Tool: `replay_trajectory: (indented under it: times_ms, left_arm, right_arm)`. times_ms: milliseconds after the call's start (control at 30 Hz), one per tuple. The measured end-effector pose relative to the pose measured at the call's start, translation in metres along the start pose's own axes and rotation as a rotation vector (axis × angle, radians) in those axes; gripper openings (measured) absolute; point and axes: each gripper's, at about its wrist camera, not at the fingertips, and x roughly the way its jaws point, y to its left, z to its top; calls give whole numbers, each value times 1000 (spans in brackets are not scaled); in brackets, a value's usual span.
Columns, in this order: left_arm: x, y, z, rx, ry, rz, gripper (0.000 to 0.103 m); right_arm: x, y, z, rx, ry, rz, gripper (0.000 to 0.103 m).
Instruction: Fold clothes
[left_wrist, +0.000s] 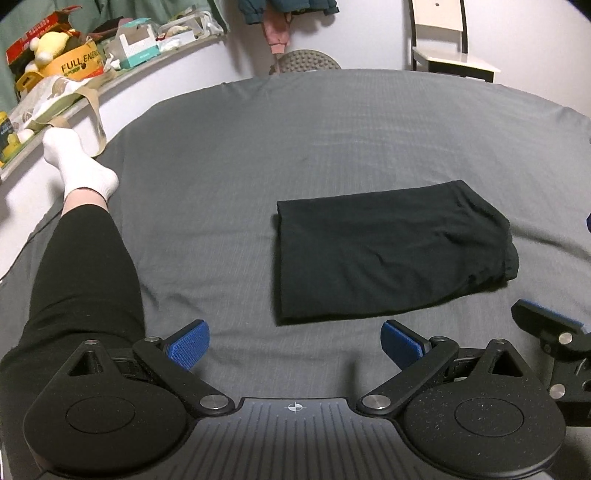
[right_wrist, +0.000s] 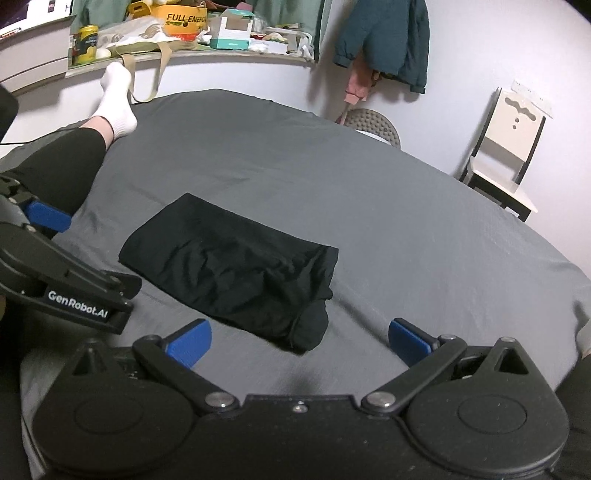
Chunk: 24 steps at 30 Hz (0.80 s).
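Left wrist view shows a black garment folded into a flat rectangle, lying on the grey bedsheet toward the near edge of the bed, with a slightly rumpled hem on its right side. The left gripper hangs just short of the garment's near edge, its blue pads spread wide with nothing between them. In the right wrist view the same garment lies ahead, its bunched corner reaching between the wide-open pads of the right gripper, which hold nothing. The left gripper shows at the left edge there, beside the garment. A leg in black trousers with a white sock stretches along the left edge of the bed. A cluttered shelf runs past the far edge, a teal jacket hangs on the wall, and a chair stands off the right corner.
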Motion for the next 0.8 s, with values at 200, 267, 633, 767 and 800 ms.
replay_trajectory:
  times_ms: [200,267,633,767,800]
  left_arm:
    - [12,12,12,-4,68,-140,100]
    - [13,24,19,-41,50,-183,100]
    - [81,96,53,-402,162,-366,99]
    - [103,88,49,-407,210,-371,99]
    - [105,87,47,-424,206,-376,99]
  right_arm:
    - [11,-20,3,99,46,26,103]
    - [17,-34,5,166,58,68,103]
    - [88,-114,4,652,254,346,86]
    - [102,-120,0,707,293,380,80]
    - [103,-119,0,707,297,382,80]
